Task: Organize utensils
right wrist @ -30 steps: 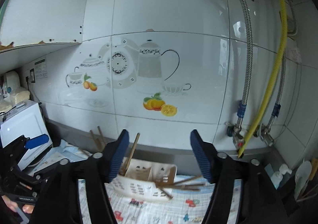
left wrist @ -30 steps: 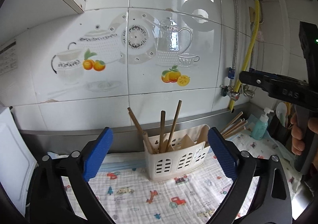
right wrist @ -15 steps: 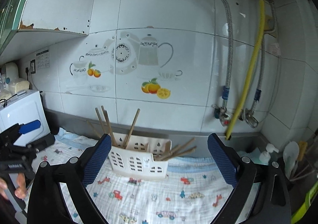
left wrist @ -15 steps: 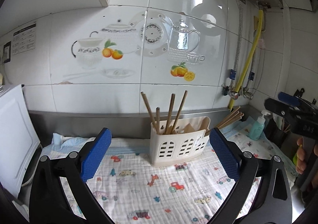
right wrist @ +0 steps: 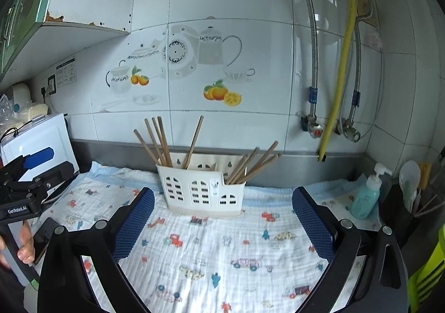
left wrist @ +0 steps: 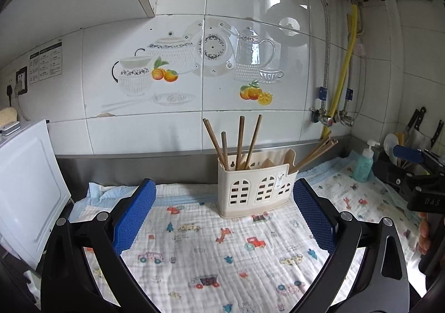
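A cream plastic utensil caddy (left wrist: 256, 190) stands on a patterned cloth (left wrist: 222, 251) near the back wall. It also shows in the right wrist view (right wrist: 201, 192). Several wooden chopsticks (left wrist: 239, 143) stand in its left part, and several more (right wrist: 250, 164) lean out of its right part. My left gripper (left wrist: 222, 218) is open and empty, held back from the caddy above the cloth. My right gripper (right wrist: 222, 224) is open and empty, also short of the caddy. Each gripper shows at the edge of the other's view.
A white appliance (left wrist: 25, 182) stands at the left. A teal soap pump bottle (right wrist: 365, 196) and a dark rack of utensils (right wrist: 408, 188) stand at the right. Pipes and a yellow hose (right wrist: 338, 85) run down the tiled wall. A phone (right wrist: 44, 235) lies at the cloth's left edge.
Both grippers have pulled back and lowered away from the caddy, so more of the cloth shows. The right gripper's jaws have widened. The chopsticks stay in the caddy.
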Action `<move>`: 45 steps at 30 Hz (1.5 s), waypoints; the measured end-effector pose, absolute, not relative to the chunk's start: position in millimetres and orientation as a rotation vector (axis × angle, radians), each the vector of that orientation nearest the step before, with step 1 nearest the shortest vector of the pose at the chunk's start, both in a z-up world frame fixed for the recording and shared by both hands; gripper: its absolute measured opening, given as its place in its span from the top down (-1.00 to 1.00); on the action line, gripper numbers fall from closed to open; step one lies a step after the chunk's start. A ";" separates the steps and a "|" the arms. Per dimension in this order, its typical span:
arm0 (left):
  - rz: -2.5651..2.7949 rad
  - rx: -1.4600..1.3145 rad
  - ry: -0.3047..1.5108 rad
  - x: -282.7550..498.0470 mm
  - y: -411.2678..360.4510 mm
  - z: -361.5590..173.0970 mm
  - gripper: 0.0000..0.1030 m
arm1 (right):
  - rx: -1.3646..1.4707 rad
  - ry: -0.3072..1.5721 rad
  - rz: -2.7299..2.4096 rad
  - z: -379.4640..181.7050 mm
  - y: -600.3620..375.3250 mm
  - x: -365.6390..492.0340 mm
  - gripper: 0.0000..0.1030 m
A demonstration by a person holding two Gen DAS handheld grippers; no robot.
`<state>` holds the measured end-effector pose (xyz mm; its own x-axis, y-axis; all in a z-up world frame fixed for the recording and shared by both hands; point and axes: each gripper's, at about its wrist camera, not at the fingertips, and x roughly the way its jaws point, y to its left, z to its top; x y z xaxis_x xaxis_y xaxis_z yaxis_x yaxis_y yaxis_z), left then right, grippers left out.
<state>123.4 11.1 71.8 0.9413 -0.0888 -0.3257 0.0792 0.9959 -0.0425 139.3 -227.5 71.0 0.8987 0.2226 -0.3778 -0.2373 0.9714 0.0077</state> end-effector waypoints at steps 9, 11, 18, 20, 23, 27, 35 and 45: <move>-0.094 -0.032 0.346 106.9 10.0 64.3 -0.90 | -0.048 0.397 0.214 58.7 -227.3 115.6 -0.86; -0.094 -0.033 0.354 103.3 10.6 61.8 -0.90 | -0.045 0.398 0.211 55.9 -227.3 110.5 -0.86; -0.100 -0.049 0.356 86.8 17.5 55.0 -0.90 | -0.046 0.414 0.201 47.5 -226.2 90.6 -0.86; -0.102 -0.045 0.359 81.9 18.1 52.9 -0.90 | -0.045 0.421 0.202 46.5 -226.1 86.9 -0.86; -0.108 -0.043 0.365 76.0 18.8 49.2 -0.90 | -0.040 0.421 0.197 44.1 -225.9 78.0 -0.86; -0.105 -0.041 0.367 68.2 19.2 44.9 -0.90 | -0.031 0.432 0.205 39.7 -223.7 70.6 -0.86; -0.092 -0.009 0.365 54.1 13.7 33.8 -0.90 | -0.001 0.463 0.236 26.6 -221.9 58.5 -0.86; -0.100 0.003 0.360 41.7 12.0 29.9 -0.90 | 0.015 0.474 0.237 19.2 -225.2 50.8 -0.86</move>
<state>41.7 12.0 29.9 0.9309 -0.0971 -0.3522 0.0980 0.9951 -0.0153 50.8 -225.2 19.2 0.8628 0.2292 -0.4507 -0.2222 0.9725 0.0692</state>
